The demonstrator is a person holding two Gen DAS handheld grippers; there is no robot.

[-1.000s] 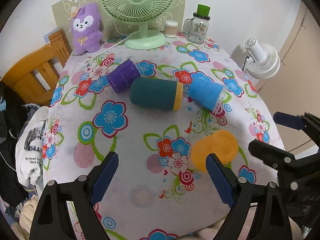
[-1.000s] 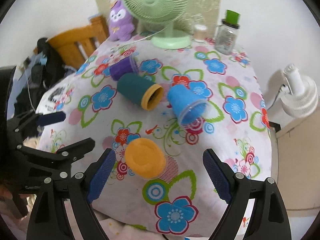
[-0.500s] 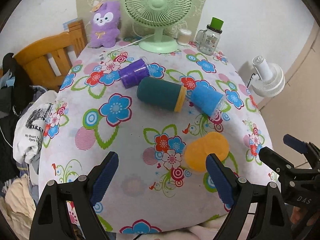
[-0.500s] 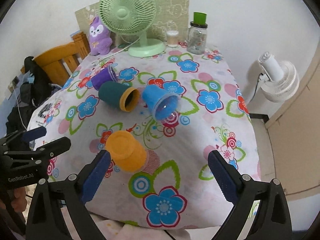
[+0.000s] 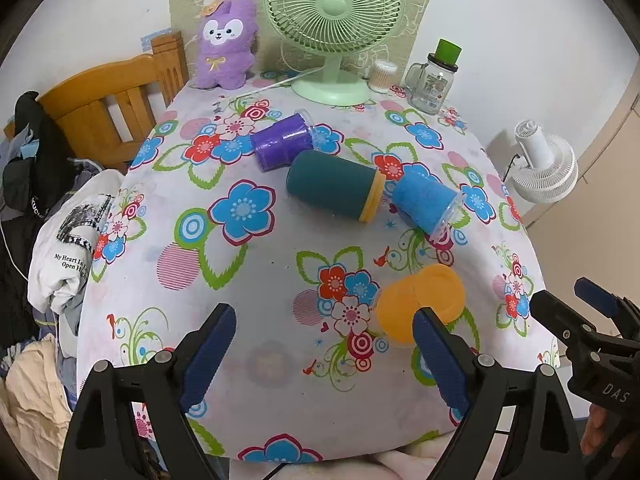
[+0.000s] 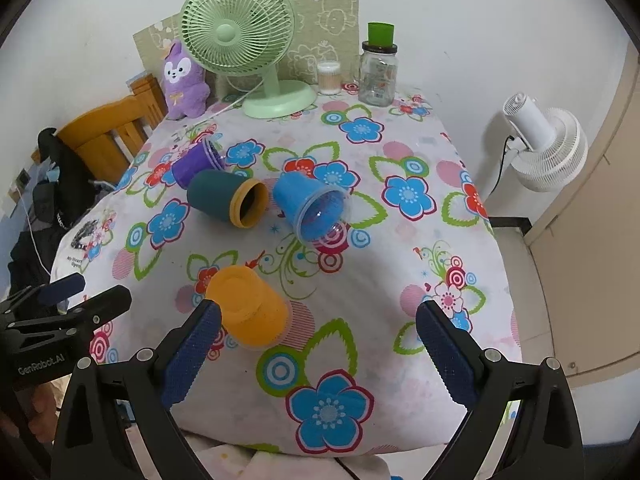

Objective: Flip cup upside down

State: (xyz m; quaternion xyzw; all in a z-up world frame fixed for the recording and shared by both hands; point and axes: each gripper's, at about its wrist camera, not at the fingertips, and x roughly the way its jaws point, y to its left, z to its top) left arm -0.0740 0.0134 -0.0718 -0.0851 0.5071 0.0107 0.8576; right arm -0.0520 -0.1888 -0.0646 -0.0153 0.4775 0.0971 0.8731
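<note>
A white wall (image 6: 460, 20) rises behind the worktop (image 6: 400, 264). A wooden chair (image 5: 108, 108) stands left of the worktop, a white fan (image 6: 548, 144) right, by beige panelling (image 6: 600, 220).

- "GenRobot.AI", white print on the black body of the left tongs (image 6: 66, 294), seen at the left edge of the right wrist view.
- "DAS", white letters, partly cut off, on the black body of the right tongs (image 5: 568, 304), at the right edge of the left wrist view.
- "My Heart Is… / Open H…", black print on a white folded garment (image 5: 70, 248) hanging left of the bench; remainder hidden by folds.
- Printing on the glass jar (image 5: 430, 80), far right: too small to read.
</note>
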